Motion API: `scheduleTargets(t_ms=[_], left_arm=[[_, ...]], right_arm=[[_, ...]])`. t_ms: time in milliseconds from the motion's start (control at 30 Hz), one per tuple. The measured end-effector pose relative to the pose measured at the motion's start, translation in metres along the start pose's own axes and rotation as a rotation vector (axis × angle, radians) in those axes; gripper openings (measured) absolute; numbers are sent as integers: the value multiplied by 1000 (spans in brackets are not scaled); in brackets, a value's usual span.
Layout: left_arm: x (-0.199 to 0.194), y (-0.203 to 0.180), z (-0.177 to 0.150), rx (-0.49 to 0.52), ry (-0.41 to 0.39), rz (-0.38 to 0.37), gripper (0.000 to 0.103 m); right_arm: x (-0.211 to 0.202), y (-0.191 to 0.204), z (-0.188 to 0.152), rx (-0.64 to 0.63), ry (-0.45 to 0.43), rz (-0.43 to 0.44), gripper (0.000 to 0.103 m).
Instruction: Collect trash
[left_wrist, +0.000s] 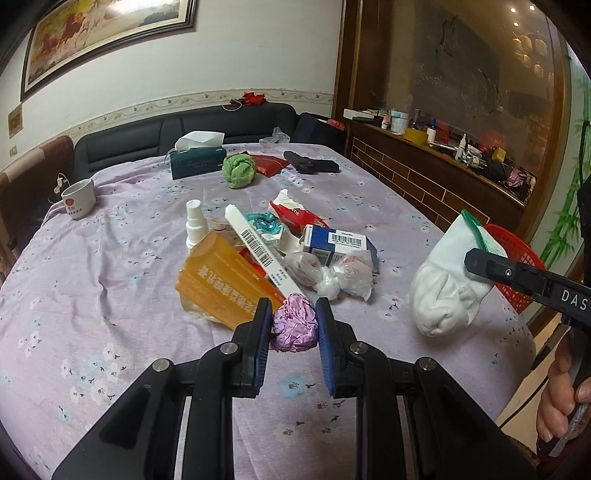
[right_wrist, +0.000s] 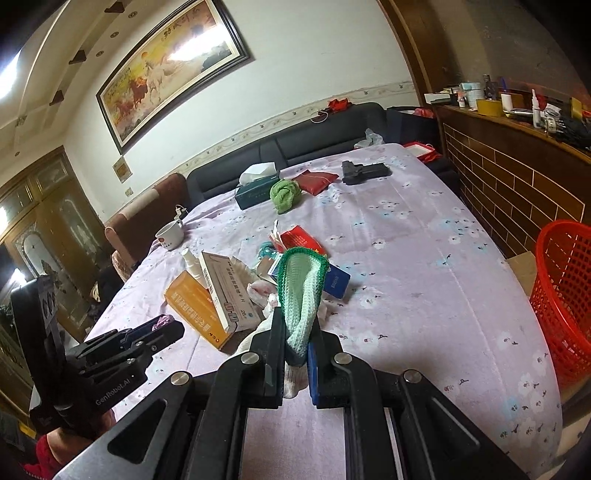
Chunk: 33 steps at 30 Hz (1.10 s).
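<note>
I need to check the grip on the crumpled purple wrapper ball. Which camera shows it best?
The left wrist view: the crumpled purple wrapper ball sits pinched between the left gripper fingers, fully visible. The right wrist view shows only a purple sliver behind that gripper's fingers.

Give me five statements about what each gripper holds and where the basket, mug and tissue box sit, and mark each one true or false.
1. The left gripper is clamped on a crumpled purple wrapper. True.
2. The right gripper is empty. False: it grips a white sock with a green cuff.
3. The red basket stands on the table. False: it sits beside the table's edge.
4. The white mug lies tipped over. False: it is upright.
5. The tissue box sits at the far end, near the sofa. True.
</note>
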<state>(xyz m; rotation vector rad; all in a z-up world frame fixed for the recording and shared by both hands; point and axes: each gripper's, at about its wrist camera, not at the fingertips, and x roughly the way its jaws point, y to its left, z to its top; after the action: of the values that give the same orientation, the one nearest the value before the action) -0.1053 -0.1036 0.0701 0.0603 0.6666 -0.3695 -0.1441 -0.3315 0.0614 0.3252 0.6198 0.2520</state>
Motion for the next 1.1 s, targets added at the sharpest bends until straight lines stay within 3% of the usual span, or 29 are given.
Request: scheduleTargets(t_ms=[1100], left_arm=[[-10, -6, -8, 23, -7, 41, 23]], right_arm=[[-6, 11, -7, -31, 9, -16, 10]])
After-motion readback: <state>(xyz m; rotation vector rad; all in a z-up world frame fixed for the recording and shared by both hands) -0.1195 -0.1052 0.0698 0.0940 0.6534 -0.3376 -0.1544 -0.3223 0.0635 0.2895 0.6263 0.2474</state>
